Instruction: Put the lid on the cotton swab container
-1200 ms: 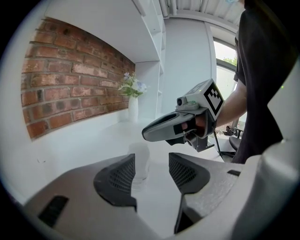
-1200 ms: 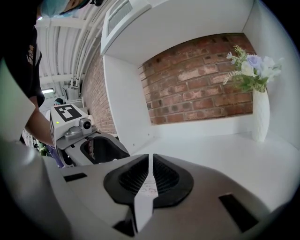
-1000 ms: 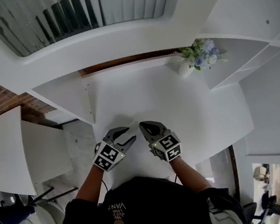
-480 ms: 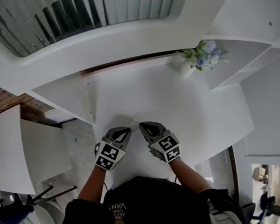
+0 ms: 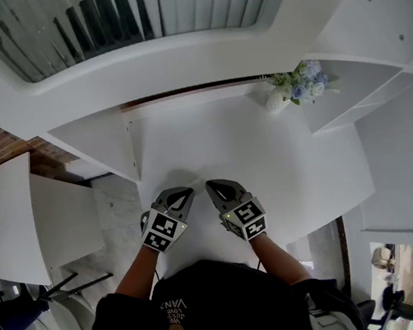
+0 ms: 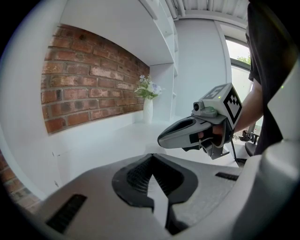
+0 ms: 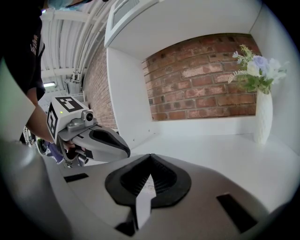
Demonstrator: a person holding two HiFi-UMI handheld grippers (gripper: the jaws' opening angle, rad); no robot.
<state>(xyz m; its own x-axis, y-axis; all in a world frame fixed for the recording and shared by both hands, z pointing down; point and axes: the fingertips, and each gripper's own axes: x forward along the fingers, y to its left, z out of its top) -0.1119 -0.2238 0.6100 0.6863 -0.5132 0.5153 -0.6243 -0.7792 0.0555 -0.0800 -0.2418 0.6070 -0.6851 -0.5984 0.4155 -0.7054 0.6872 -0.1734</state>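
Fingers pressed together, nothing between them, on left gripper [image 5: 186,193] and right gripper [image 5: 211,187]. Both low over tabletop [image 5: 218,137], well short of flower vase [image 5: 276,99]. No view shows swab container or lid. Print on shirt [image 5: 209,306] too small to read.

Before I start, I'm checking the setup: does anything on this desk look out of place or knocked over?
Nothing is spilled or askew. The vase stands upright at the back; the left gripper and right gripper are shut and empty. No container or lid shows anywhere.
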